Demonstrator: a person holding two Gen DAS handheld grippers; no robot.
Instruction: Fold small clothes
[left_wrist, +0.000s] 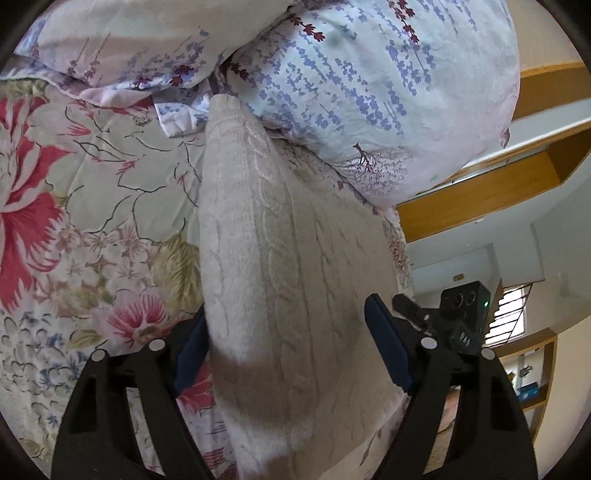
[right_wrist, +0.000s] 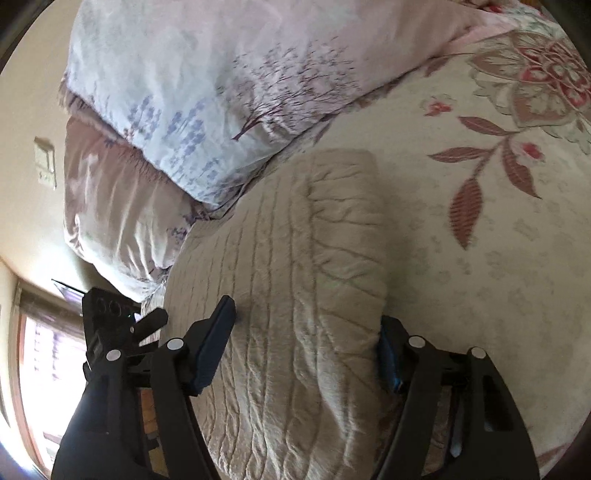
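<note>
The left gripper (left_wrist: 291, 354) had its jaws spread either side of the cream knit garment (left_wrist: 280, 258); the right gripper (right_wrist: 308, 343) likewise straddled it, though pad contact was hard to judge. The garment lay on the floral bed (left_wrist: 92, 206), just below the pillows (left_wrist: 369, 92).

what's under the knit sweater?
The sweater lies on the floral bedspread, its far end against a pillow. Whatever lies beneath its folded layers is covered.
</note>
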